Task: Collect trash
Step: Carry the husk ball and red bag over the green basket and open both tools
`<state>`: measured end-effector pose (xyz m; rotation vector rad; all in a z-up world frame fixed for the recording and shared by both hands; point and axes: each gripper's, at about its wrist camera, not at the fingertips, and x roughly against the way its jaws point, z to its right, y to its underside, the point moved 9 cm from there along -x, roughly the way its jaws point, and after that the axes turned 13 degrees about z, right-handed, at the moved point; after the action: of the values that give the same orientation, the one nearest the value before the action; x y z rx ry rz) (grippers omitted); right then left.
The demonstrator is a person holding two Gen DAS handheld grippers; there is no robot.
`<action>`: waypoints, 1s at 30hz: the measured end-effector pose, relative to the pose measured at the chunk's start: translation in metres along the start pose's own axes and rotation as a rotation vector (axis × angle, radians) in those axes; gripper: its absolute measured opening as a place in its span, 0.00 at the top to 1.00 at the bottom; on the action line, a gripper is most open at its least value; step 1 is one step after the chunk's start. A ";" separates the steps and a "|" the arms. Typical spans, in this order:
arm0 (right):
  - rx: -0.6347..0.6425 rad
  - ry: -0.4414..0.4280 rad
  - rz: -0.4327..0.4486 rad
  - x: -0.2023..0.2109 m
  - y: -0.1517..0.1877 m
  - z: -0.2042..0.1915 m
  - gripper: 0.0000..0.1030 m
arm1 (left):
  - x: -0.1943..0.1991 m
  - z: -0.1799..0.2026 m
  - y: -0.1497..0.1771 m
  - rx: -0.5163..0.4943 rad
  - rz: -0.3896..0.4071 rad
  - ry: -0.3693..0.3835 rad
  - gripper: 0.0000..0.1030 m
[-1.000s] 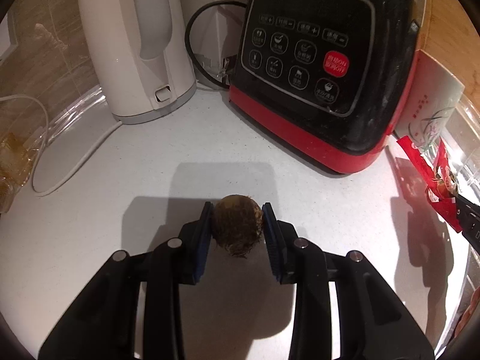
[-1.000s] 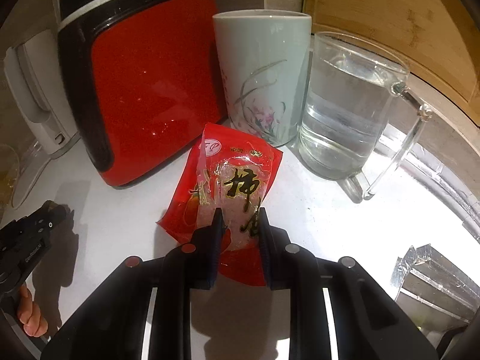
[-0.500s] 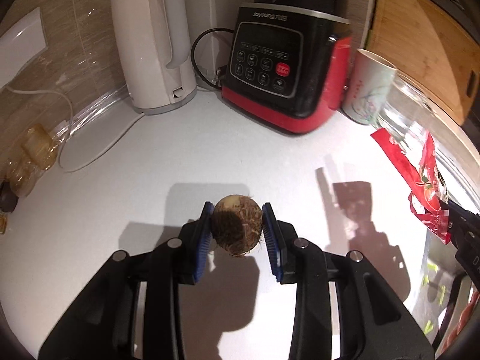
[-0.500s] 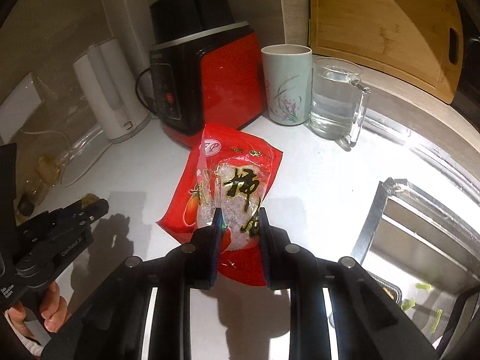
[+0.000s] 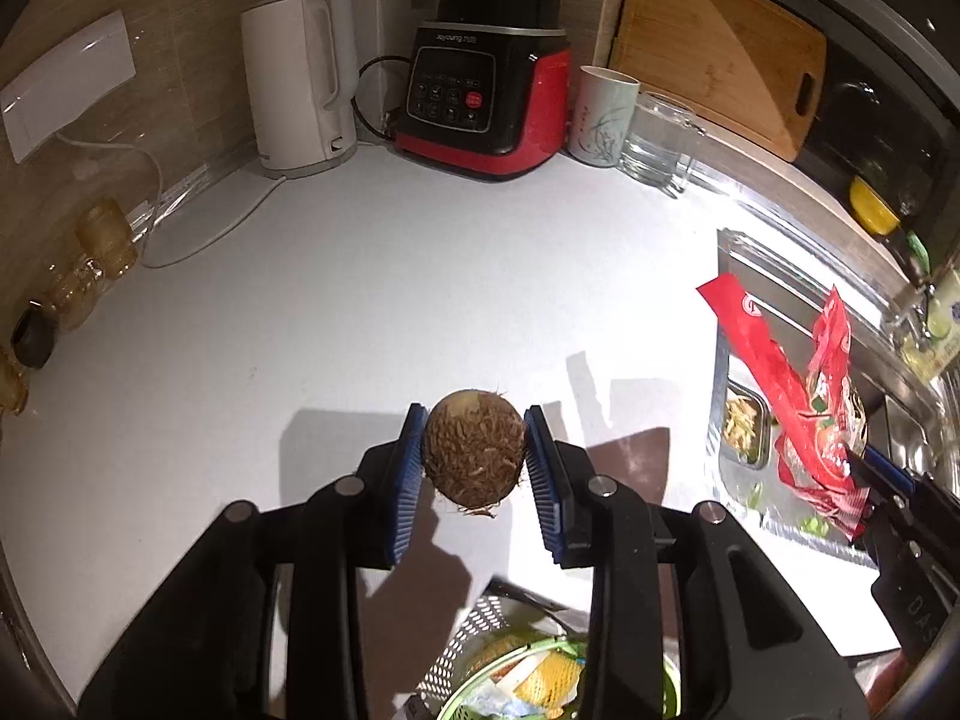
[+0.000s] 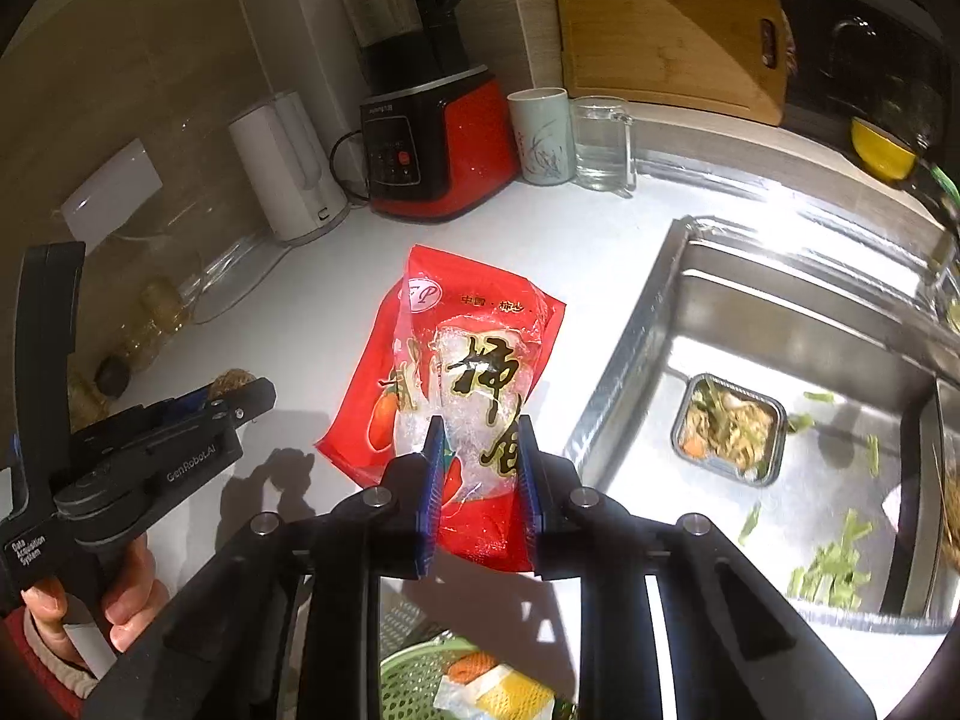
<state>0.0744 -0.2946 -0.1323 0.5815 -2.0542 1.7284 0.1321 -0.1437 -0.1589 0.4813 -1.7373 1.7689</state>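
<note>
My left gripper (image 5: 474, 462) is shut on a brown hairy taro root (image 5: 474, 459), held high above the white counter (image 5: 360, 312). It also shows in the right wrist view (image 6: 231, 387). My right gripper (image 6: 477, 480) is shut on a red plastic snack bag (image 6: 462, 372), held above the counter beside the sink; the bag also shows in the left wrist view (image 5: 804, 402). A green perforated bin (image 5: 540, 684) holding yellow and white scraps lies below both grippers, also in the right wrist view (image 6: 414, 684).
A white kettle (image 5: 297, 81), a red and black blender (image 5: 486, 96), a cup (image 5: 600, 117) and a glass jug (image 5: 657, 147) stand at the back. A steel sink (image 6: 780, 396) on the right holds a food container (image 6: 729, 429) and green scraps. Glass jars (image 5: 90, 264) stand at the left.
Both grippers have risen and pulled back from the appliances, each still holding its item. The sink and the green bin have come into view.
</note>
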 end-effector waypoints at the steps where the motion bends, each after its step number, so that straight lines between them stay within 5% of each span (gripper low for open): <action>1: -0.005 0.013 0.000 0.010 0.009 -0.001 0.78 | 0.008 0.001 0.006 -0.010 -0.002 0.018 0.68; 16: -0.101 0.127 -0.008 0.130 0.107 -0.007 0.78 | 0.095 0.033 0.098 -0.168 -0.070 0.244 0.68; 30: -0.048 0.063 -0.098 0.160 0.146 0.014 0.78 | 0.107 0.057 0.188 -0.152 -0.159 0.193 0.68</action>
<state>-0.1397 -0.2960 -0.1679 0.5947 -1.9845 1.6173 -0.0773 -0.1740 -0.2299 0.3600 -1.6360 1.5078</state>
